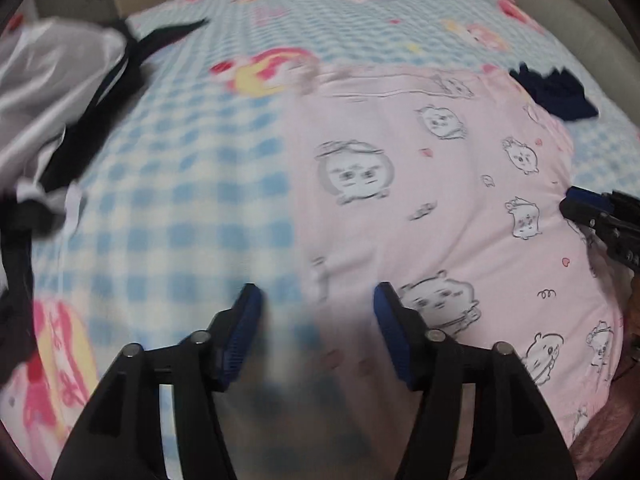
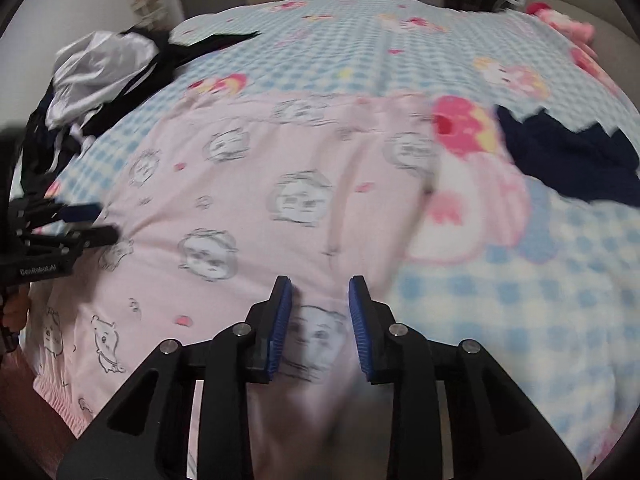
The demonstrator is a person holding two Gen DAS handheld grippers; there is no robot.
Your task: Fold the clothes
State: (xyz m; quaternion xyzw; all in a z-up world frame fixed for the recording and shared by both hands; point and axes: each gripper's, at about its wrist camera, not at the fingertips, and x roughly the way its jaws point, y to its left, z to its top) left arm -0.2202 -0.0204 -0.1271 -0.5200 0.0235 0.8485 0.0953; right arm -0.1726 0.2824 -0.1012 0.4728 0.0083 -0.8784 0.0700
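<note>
Pink garment (image 2: 280,200) flat on bed (image 2: 360,40), under both parted tongs (image 2: 320,292).

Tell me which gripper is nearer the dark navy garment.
Right. The right gripper hangs over the pink garment, the dark navy garment just beyond on its right; the left gripper is at the pink garment's far edge.

One bed with a blue-and-white checked cartoon-print cover (image 2: 360,52) carries three lots of clothing: one pink cotton garment printed with cartoon animals (image 2: 248,208), one small dark navy garment (image 2: 568,156) at far right, and one heap of silvery satin and black fabric (image 2: 100,68) at far left.
</note>
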